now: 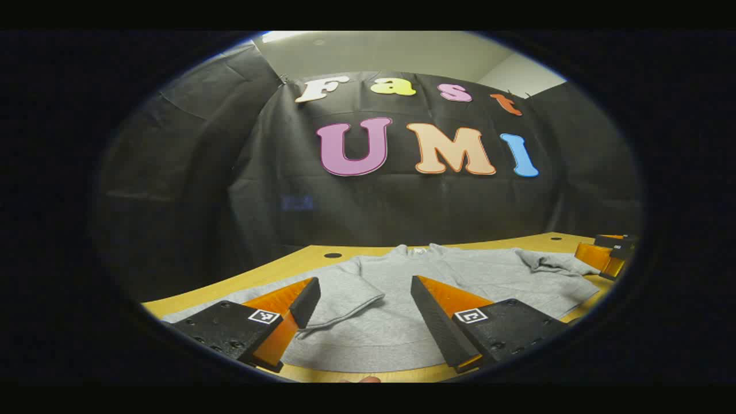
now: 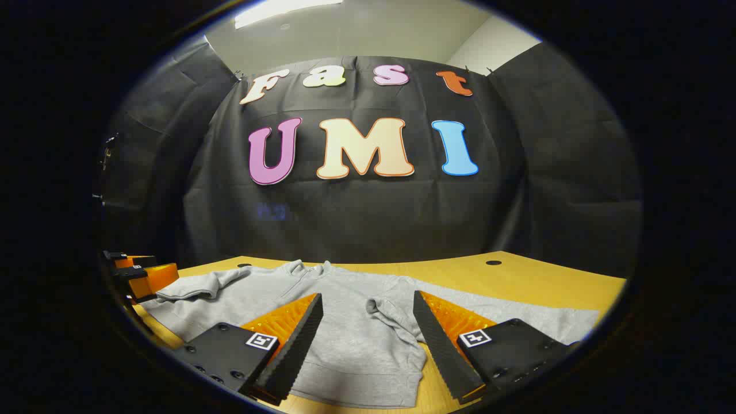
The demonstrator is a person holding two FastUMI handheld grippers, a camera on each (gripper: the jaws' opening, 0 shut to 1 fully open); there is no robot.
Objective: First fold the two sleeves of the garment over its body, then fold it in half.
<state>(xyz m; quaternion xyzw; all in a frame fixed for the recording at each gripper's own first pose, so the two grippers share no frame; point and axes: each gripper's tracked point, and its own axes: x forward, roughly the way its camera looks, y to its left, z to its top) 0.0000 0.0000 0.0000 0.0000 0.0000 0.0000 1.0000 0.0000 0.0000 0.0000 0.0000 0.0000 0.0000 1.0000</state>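
Observation:
A grey sweatshirt [image 1: 460, 276] lies flat on the yellow table [image 1: 287, 264], collar [image 1: 414, 250] toward the wall. In the left gripper view my left gripper [image 1: 363, 287] hovers open just above the near hem, and a sleeve cuff [image 1: 356, 299] lies on the cloth between its fingers. The other sleeve [image 1: 552, 264] is rumpled beside the right gripper [image 1: 609, 256] at the far right. In the right gripper view my right gripper [image 2: 368, 302] is open over the sweatshirt [image 2: 345, 345], with a bunched sleeve fold [image 2: 391, 310] between its fingers. The left gripper [image 2: 141, 276] sits at the left edge.
The table [image 2: 517, 282] has small round holes [image 2: 493, 263] near its back edge, with bare wood to the right of the garment. The black booth wall stands close behind. A fingertip [image 1: 362, 379] peeks in at the bottom of the left gripper view.

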